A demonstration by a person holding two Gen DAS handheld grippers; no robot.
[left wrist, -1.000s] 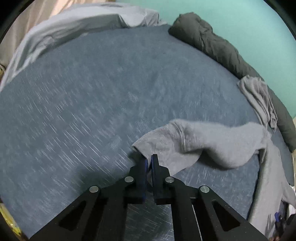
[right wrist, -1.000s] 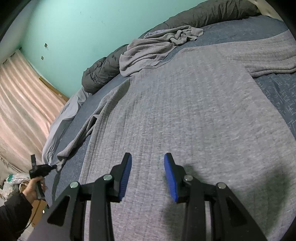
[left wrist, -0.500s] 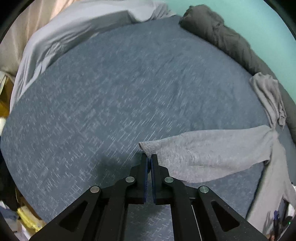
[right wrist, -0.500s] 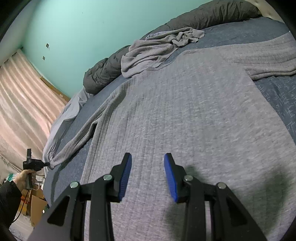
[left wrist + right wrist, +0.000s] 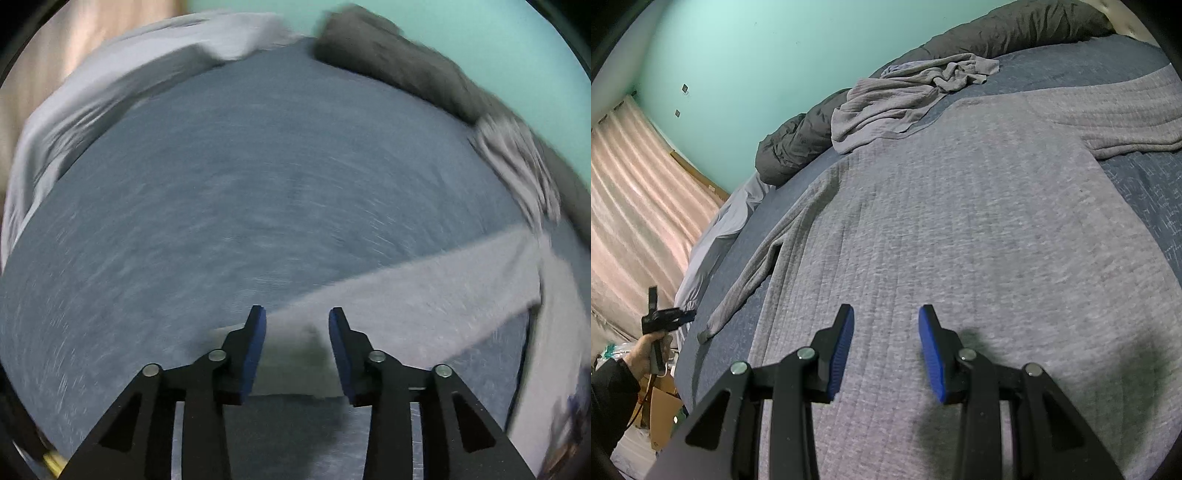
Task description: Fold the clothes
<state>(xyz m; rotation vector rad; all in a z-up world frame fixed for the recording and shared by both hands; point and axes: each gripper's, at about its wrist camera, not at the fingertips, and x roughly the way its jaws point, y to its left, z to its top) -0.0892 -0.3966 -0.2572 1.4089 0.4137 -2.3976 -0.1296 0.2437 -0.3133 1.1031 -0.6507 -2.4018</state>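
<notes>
Sweater: we see a grey knit sweater (image 5: pixel 960 240) spread flat, front up, across the bed (image 5: pixel 1145 199), body smooth and both sleeves out to the sides.
Left sleeve: it (image 5: pixel 424 295) lies straight over the blue sheet, its cuff end between the left tongs' (image 5: pixel 297 339) parted blue pads, which grip nothing; that view is blurred.
Right tongs: ours (image 5: pixel 886 343) hover wide open just above the sweater's lower body, holding nothing.
Handling: we judge the knit light, soft and limp, likely to sag and stretch where lifted and to cling a little to the sheet rather than slide.
Where to grip: we would pinch the cuff or the shoulder seam for the sleeve fold, and the hem corners for the body; a single layer in mid-panel would bunch.
Nearby: a second grey garment (image 5: pixel 905 99) lies crumpled near the head of the bed, touching a dark rolled duvet (image 5: pixel 798 144).
Beyond: a hand (image 5: pixel 652 350) holds the left tool by the bed's edge, before a pink curtain (image 5: pixel 631 177) and a green wall (image 5: pixel 757 55).
</notes>
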